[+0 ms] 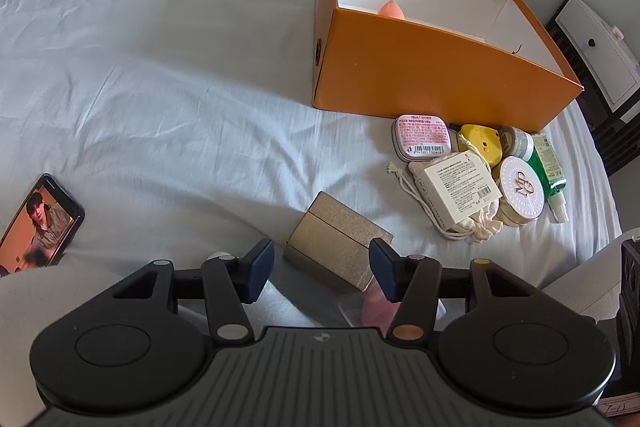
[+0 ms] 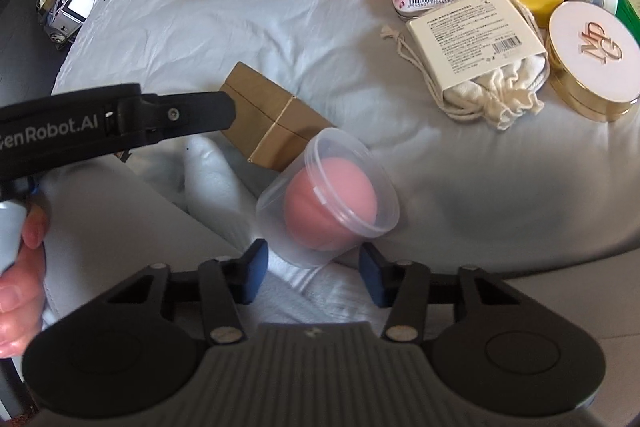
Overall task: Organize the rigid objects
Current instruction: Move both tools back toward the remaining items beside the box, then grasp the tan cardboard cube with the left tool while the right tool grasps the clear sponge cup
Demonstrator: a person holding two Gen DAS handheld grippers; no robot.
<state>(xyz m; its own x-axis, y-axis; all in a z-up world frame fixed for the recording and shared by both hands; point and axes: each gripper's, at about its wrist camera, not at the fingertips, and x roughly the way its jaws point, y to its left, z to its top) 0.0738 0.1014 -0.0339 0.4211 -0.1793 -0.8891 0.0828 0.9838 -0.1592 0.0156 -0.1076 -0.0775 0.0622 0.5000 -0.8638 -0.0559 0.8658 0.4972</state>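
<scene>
a: what have my right fingers (image 2: 313,273) got?

b: nothing yet. they stand partly open on either side of the clear cup (image 2: 329,194) with the pink ball (image 2: 326,209) inside, lying tipped on the bed (image 2: 200,7), pads not touching.

a: i'd come in square across the cup's body, not the flared rim, and squeeze gently; thin plastic could slip or buckle.

b: left fingers (image 1: 322,273) are half open, empty, over the brown box (image 1: 340,239).

a: then the orange box (image 1: 440,71), past the tins and bottles.
</scene>
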